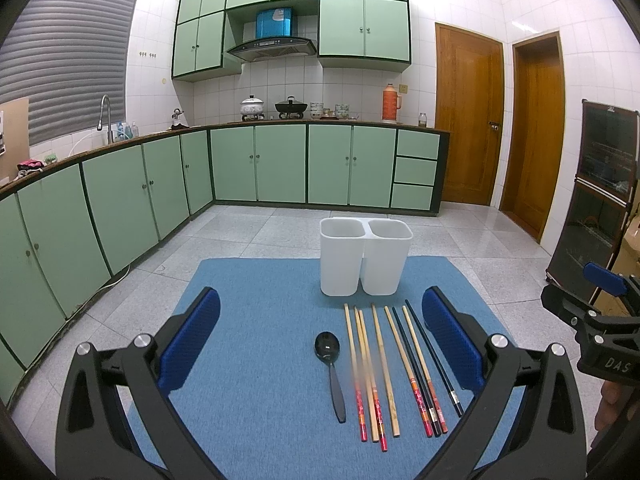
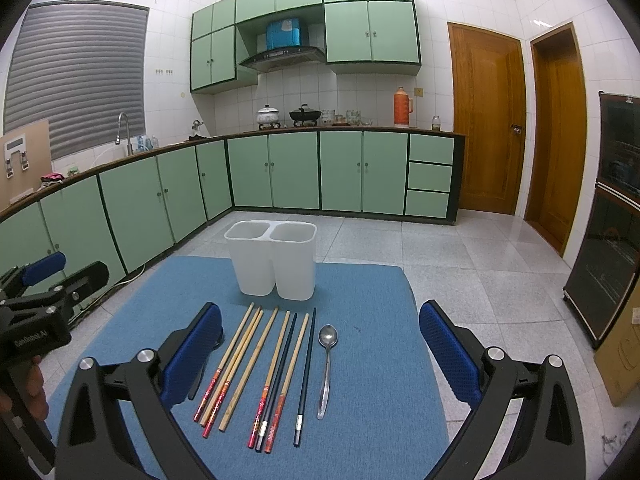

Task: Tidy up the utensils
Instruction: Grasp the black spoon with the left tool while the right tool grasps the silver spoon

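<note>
Blue mat [image 1: 256,360]: covers the bench; every utensil lies on it.
Holder [image 1: 365,256]: white, two compartments, upright at the far edge, empty as far as visible.
Chopsticks [image 2: 256,368]: loose row near the holder.
Black spoon [image 1: 331,364]: left of the row.
Metal spoon [image 2: 327,364]: right of the row.
Left tool [image 1: 320,344]: spread wide, empty.
Right tool [image 2: 320,356]: spread wide, empty.
Advice: probably start with an outer spoon; pinch mid-handle, keeping spoons and chopsticks in separate compartments.
</note>
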Available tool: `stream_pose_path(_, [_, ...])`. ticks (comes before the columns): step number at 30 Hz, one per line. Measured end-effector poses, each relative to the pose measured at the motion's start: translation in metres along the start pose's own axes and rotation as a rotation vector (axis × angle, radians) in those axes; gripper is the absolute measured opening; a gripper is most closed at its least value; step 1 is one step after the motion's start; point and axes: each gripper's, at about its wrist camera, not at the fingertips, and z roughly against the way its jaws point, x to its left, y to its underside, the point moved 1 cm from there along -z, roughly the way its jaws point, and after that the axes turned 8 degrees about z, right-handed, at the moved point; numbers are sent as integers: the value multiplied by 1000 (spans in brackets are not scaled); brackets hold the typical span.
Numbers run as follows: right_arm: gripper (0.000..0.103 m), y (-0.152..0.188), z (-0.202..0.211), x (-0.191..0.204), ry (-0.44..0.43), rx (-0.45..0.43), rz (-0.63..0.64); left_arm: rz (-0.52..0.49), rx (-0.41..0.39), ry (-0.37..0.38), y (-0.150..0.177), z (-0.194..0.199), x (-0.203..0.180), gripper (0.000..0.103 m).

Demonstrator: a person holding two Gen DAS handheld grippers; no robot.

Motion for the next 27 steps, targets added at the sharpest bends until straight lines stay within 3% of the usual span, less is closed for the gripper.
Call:
stream_pose_path(8, [97,8,-12,-2,-4,15,0,-3,17,-9,0,-2,4,98])
stream_pose_path(12, [97,6,-25,-4,-7,44,-6,-5,50,-29,6,-24,7,98])
stream_pose_path(15, [97,9,-41,-9,-17,75,-13,0,108,-45,11,-46,14,98])
stream_pose_path(25, [68,27,-135,-20,-128,300,-56,22,365,-60,41,-147,27,98])
stream_pose_path(27, [67,34,-153,-20,-138,345,-64,31,407,-70,48,-165,26,96])
